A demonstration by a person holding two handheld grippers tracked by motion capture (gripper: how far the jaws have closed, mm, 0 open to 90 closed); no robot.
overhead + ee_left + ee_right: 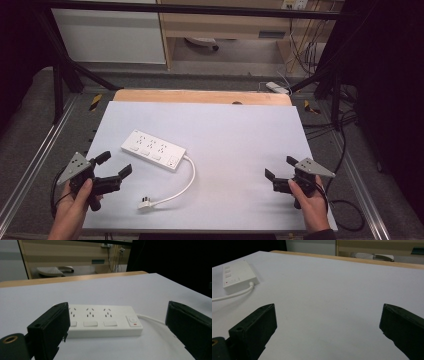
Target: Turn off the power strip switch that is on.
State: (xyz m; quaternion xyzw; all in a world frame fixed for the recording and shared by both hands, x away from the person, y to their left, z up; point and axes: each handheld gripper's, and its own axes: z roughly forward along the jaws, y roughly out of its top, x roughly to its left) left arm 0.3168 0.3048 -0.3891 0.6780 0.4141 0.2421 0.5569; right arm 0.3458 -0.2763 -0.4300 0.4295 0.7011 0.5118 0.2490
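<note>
A white power strip [153, 149] lies flat on the pale surface [240, 135], left of its middle, its long side running slantwise from upper left to lower right in the high view. From its right end a white cable [186, 182] curls down and back to the left, ending in a plug [145, 204] that rests on the surface near the front edge.

The left hand-held gripper [114, 166] is held at the front left corner of the surface, jaws spread wide with nothing between them. It points toward the power strip, which lies near it but apart — just ahead and a little to the right of the jaw tips. In the left gripper view the strip [103, 321] sits squarely in the gap between the two black jaws, its three sockets, three switches and the rocker with a red mark facing the camera.

The right hand-held gripper [280, 168] is held near the front right corner, also wide open and empty, well apart from the strip. In the right gripper view the strip [238, 276] shows far off at the upper left, with bare surface between the jaws.
</note>
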